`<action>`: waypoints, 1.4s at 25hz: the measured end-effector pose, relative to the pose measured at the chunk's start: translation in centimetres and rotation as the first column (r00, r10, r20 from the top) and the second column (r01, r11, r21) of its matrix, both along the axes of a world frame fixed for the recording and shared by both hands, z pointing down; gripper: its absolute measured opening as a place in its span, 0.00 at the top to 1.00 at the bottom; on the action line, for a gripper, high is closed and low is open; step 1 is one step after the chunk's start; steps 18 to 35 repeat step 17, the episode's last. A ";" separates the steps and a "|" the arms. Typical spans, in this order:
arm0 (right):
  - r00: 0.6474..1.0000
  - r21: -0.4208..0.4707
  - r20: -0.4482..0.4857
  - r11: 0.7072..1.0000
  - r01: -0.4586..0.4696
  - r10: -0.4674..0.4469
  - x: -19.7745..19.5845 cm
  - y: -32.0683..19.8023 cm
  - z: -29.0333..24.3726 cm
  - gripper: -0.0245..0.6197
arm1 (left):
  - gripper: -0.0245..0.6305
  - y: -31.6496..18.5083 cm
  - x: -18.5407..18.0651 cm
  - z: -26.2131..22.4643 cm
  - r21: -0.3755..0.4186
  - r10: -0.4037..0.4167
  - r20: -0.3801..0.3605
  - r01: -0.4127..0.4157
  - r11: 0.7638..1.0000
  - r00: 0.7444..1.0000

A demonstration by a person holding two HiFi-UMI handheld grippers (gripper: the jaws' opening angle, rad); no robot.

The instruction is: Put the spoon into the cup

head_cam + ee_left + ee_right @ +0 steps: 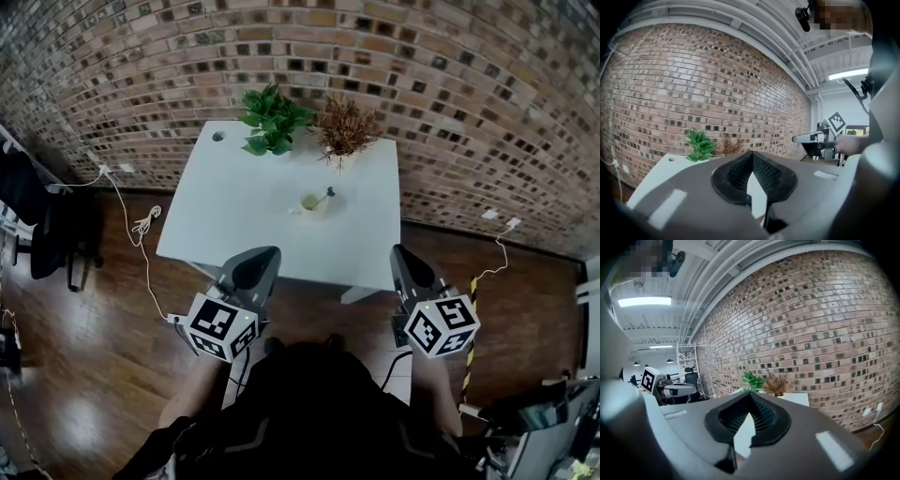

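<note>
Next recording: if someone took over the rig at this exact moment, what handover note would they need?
Left gripper: shut, nothing between its jaws, held short of the table's near edge.
Right gripper: shut, empty, also short of the table.
Things: the cup stands near the middle of the white table, in front of the two plants. The spoon appears to be in the cup, with its handle sticking out at the upper right.
Done: the spoon looks to be in the cup.
Left: probably nothing; check the spoon sits steady.
</note>
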State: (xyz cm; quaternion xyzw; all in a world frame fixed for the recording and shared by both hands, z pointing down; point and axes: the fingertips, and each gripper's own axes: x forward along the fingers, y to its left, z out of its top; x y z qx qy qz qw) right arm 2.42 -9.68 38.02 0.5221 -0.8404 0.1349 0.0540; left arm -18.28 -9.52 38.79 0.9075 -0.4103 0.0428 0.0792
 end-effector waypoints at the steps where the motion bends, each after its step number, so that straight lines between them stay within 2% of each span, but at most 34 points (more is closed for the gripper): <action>1: 1.000 -0.001 -0.001 1.000 0.005 -0.005 -0.2 0.0 0.0 0.95 | 0.96 0.0 -0.1 0.0 0.000 -0.004 -0.007 0.004 1.000 1.000; 5: 1.000 -0.003 0.001 1.000 0.015 -0.015 -0.2 0.0 0.1 0.95 | 0.96 0.0 -0.2 0.1 -0.005 -0.023 -0.024 0.023 1.000 0.999; 17: 0.999 0.028 -0.013 0.999 0.032 -0.032 0.9 -0.3 -1.1 0.95 | 0.96 0.0 0.5 -0.1 -0.002 -0.048 -0.007 0.048 0.999 0.999; 35: 0.999 0.028 -0.013 0.999 0.032 -0.032 0.9 -0.3 -1.1 0.95 | 0.96 0.0 0.5 -0.1 -0.002 -0.048 -0.007 0.048 0.999 0.999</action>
